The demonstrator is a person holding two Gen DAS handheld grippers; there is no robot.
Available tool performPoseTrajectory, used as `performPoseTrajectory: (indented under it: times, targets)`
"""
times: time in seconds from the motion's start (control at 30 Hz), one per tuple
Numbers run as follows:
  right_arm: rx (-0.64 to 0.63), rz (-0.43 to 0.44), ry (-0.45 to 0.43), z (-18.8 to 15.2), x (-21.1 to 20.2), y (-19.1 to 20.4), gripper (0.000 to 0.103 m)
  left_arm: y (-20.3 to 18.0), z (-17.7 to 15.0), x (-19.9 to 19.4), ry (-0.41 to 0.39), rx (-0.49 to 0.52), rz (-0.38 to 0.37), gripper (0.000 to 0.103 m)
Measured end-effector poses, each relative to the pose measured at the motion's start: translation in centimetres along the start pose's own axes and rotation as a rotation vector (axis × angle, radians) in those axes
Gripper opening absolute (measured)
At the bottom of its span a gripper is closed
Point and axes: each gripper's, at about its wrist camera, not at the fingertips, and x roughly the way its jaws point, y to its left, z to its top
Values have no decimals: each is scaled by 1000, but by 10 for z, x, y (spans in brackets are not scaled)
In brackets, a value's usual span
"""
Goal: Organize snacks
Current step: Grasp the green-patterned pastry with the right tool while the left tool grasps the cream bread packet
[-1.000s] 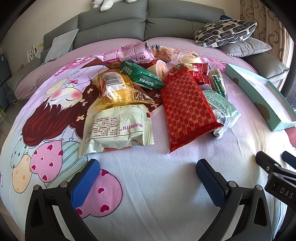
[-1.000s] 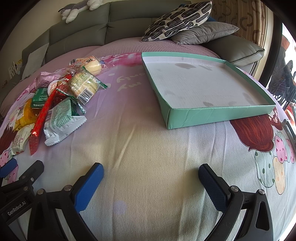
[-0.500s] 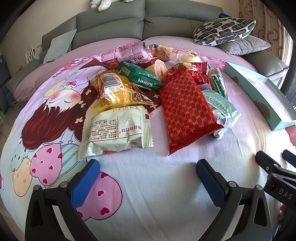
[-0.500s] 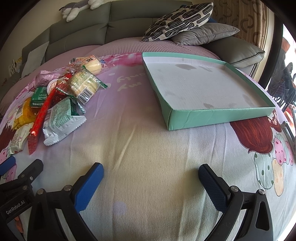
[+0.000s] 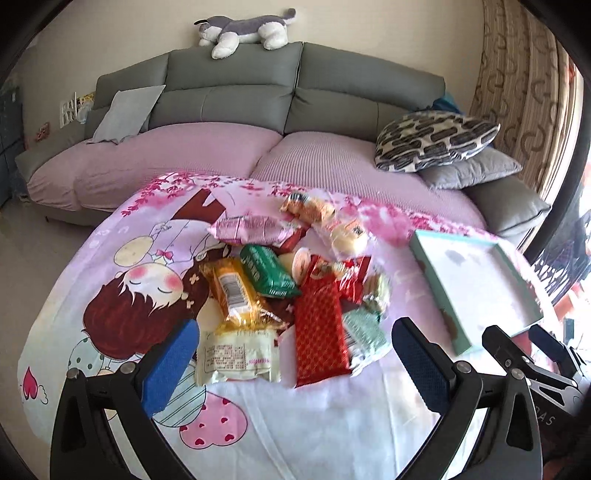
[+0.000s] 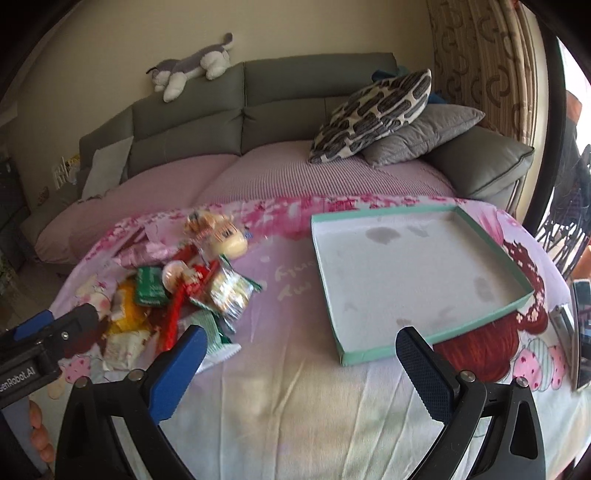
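Note:
A heap of snack packets lies on the cartoon-print sheet: a red patterned pack [image 5: 319,325], a cream pack [image 5: 238,356], an orange pack [image 5: 232,291], a green pack [image 5: 267,271] and a pink pack [image 5: 255,229]. My left gripper [image 5: 295,362] hangs open above the sheet, just in front of the heap, holding nothing. An empty teal-rimmed box [image 6: 424,332] with a white floor sits to the right of the heap [image 6: 192,291]. My right gripper [image 6: 299,365] is open and empty, in front of the box's near-left corner.
A grey sofa back [image 5: 295,85] with a plush dog [image 5: 243,31] rises behind. A patterned cushion [image 6: 373,114] and a grey one [image 6: 421,133] sit at the back right. A phone-like object [image 6: 581,332] lies at the right edge. Fingers [image 6: 37,435] show at the lower left.
Both grippers have lifted and pulled back, so the snacks and the box look smaller and farther, and the sofa back and plush dog have come into view. Both remain open.

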Motion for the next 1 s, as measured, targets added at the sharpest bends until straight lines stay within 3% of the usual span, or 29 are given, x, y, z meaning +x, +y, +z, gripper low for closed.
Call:
performPoseTrajectory:
  times: [0.2,0.33,0.4,0.53,0.63,0.73,0.8,1.0]
  targets:
    - [-43,75,-30,50,-22,18,103,6,39,-10,-75,-64,-22,103]
    - [-84,92,8,62,-10,35,103,8,51,12,40,-67,79,103]
    - [-102,115,40,61,1,41,103,16,48,23,66,-86,145,103]
    - [-136,125,98,54,27,56,103,42,37,44,135,-208,148,103]
    - [-145,113,139,45,48,62,103,46,26,61,185,-212,190,103]
    - [-181,134,197,28,71,67,99,49,14,74,205,-217,174,103]
    - [-197,129,250,16,87,70,92,51,6,86,237,-222,179,103]
    - [-215,135,340,-9,114,75,91,59,-19,113,321,-252,180,103]
